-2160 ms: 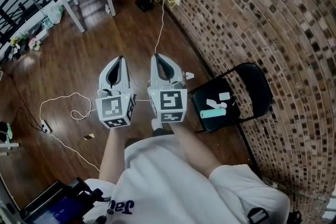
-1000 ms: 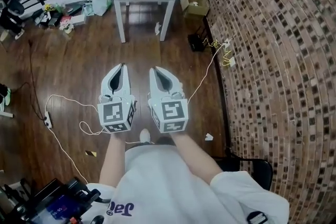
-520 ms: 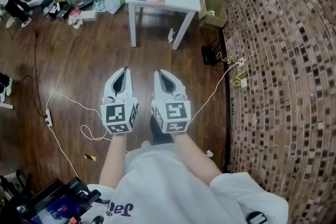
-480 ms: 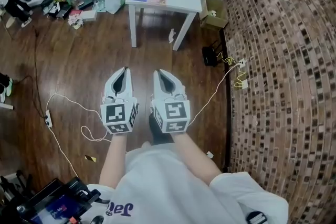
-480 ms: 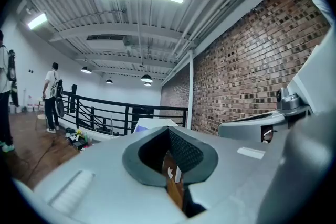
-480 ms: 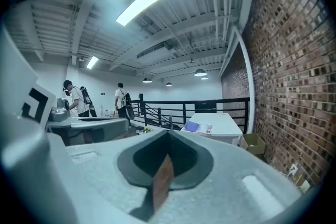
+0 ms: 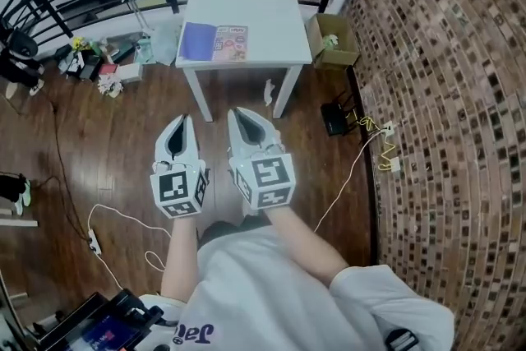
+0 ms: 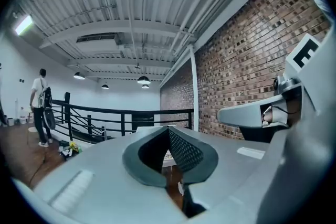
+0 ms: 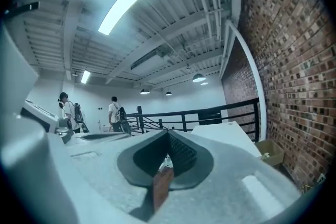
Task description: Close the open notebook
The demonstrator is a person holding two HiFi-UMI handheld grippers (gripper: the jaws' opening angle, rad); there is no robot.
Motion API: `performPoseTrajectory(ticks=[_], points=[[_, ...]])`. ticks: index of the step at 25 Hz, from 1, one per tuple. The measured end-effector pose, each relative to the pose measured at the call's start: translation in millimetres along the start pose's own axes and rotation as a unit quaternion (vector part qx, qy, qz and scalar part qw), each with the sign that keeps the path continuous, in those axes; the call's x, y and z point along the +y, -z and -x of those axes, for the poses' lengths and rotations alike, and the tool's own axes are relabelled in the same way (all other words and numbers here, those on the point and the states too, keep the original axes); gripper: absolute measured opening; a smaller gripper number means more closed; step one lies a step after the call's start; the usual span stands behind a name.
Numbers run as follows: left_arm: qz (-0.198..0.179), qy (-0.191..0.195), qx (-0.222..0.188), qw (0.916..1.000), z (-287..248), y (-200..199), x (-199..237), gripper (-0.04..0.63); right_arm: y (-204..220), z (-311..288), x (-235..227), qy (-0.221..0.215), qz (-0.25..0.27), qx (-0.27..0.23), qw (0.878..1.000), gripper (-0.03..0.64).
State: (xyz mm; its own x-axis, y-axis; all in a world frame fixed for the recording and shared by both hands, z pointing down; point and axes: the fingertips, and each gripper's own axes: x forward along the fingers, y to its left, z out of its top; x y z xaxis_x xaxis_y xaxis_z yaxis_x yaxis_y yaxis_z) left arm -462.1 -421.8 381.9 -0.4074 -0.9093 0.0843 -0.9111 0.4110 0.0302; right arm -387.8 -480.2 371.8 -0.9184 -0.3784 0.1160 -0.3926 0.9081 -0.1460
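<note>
Lying at table (image 7: 265,4) edge, open notebook (image 7: 213,42), floor (image 7: 115,136) before left gripper (image 7: 182,121), right gripper (image 7: 235,113)

The only lettering that could be read was a dark "Ja" on the person's white shirt (image 7: 246,284), low in the head view, and whatever followed it could not be made out. The open notebook (image 7: 214,42) on the white table (image 7: 263,4) carried coloured print on its right page, too small to read.
</note>
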Motion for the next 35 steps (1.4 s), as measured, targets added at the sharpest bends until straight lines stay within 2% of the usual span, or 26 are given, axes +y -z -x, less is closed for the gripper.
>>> performPoseTrajectory(ticks=[6,11,15,20,22,25,31,35], points=[[0.011,0.009,0.029,0.9995,-82.8,12.4,28.1,0.015,23.5,-90.5,-30.9,-0.006,-0.012,0.065,0.998,-0.009],[0.021,0.022,0.026,0.9992,-178.7,20.7,74.5,0.015,29.2,-181.9,-60.8,0.009,0.007,0.075,0.997,-0.009],[0.026,0.047,0.001,0.9986,-271.7,3.4,120.8,0.015,18.8,-275.3,-94.5,0.028,0.023,0.080,0.996,-0.009],[0.001,0.074,0.007,0.9972,-345.5,-11.8,184.3,0.015,-0.4,-361.4,-102.8,0.044,0.025,0.075,0.996,-0.009],[0.010,0.075,0.027,0.9968,-367.4,0.3,205.5,0.015,4.9,-381.9,-104.9,0.048,0.027,0.085,0.995,-0.009],[0.018,0.080,0.078,0.9935,-384.0,34.6,223.6,0.015,18.3,-397.5,-112.1,0.048,0.021,0.107,0.993,-0.009],[0.024,0.134,0.153,0.9789,-410.0,75.6,252.8,0.017,20.7,-426.6,-143.4,0.055,0.014,0.125,0.991,-0.009],[-0.024,0.164,0.209,0.9638,-413.6,91.8,295.1,0.017,28.3,-434.6,-157.3,0.057,0.006,0.138,0.989,-0.009]])
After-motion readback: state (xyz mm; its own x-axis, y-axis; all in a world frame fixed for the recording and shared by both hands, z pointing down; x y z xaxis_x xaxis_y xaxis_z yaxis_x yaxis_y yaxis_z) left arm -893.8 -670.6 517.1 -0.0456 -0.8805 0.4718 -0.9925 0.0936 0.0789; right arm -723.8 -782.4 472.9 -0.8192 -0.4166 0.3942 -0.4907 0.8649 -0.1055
